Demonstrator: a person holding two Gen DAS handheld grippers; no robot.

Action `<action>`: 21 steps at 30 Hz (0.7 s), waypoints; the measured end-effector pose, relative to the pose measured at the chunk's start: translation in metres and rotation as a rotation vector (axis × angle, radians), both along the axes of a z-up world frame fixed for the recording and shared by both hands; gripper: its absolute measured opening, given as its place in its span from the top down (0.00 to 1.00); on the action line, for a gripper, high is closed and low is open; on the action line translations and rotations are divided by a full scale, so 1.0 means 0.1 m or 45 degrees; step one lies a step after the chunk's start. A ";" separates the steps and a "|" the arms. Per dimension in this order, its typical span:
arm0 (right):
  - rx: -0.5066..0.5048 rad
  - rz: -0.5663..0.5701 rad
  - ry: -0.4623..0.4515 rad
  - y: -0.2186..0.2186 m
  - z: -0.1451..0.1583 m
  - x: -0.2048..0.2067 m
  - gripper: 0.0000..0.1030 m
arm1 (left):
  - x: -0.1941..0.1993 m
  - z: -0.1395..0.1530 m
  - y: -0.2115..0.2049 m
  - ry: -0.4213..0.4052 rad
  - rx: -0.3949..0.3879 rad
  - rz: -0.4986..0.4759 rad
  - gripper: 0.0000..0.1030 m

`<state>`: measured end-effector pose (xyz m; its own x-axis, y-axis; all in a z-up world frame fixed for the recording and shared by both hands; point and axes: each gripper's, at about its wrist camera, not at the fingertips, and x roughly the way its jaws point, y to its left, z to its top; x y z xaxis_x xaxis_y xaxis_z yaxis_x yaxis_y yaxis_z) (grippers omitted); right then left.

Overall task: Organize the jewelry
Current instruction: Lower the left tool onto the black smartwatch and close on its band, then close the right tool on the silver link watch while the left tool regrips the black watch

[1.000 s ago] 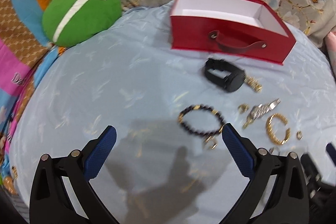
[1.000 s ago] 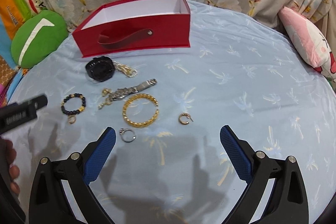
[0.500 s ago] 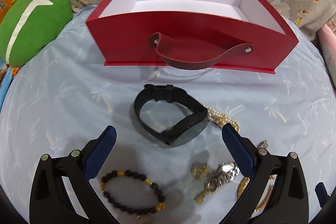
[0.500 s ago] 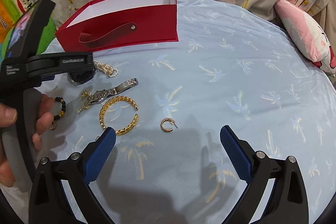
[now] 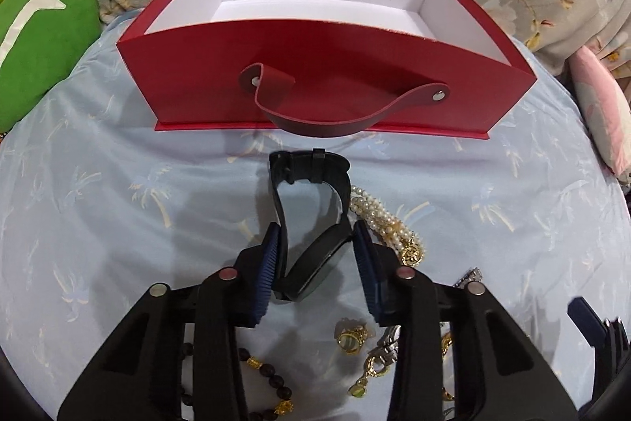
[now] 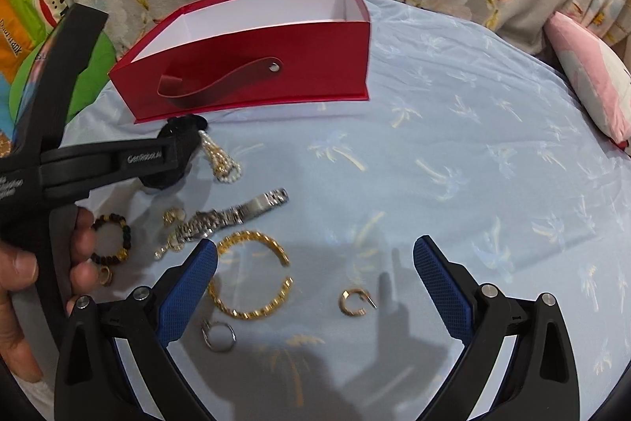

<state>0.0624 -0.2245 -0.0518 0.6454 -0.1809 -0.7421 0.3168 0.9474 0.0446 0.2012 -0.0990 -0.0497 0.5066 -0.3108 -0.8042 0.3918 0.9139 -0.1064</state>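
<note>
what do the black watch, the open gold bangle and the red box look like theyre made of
Black watch: matte strap, probably rubber or silicone, with a glossy face, likely glass or plastic.
Gold bangle: shiny twisted links, gold-coloured metal; plated or solid can't be told.
Red box: stiff card, satin red outside, plain white inside, with a leather-like strap handle.

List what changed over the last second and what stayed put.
The left gripper moved forward from the beaded bracelet to the black watch and closed on it. The right gripper drifted slightly forward, still open above the gold bangle. The red box and the remaining jewelry stayed in place.
</note>
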 end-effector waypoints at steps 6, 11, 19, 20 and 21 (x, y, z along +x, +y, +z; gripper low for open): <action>0.086 0.033 0.023 -0.03 -0.08 0.29 0.10 | -0.12 0.18 0.23 -0.024 -0.077 -0.010 0.87; 0.136 0.065 0.077 -0.03 -0.21 0.50 0.23 | -0.27 0.35 0.45 -0.077 -0.101 -0.006 0.87; 0.097 0.078 0.077 0.08 -0.25 0.60 0.56 | -0.36 0.40 0.62 -0.098 -0.097 0.022 0.87; 0.094 0.084 0.077 0.09 -0.25 0.62 0.58 | -0.37 0.40 0.65 -0.096 -0.102 0.028 0.87; 0.087 0.081 0.077 0.09 -0.25 0.64 0.66 | -0.37 0.40 0.67 -0.095 -0.107 0.032 0.87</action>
<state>0.1264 -0.2151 -0.0767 0.6076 -0.0883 -0.7893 0.2601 0.9611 0.0927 0.1645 -0.0322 -0.0102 0.5722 -0.3622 -0.7358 0.3788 0.9125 -0.1546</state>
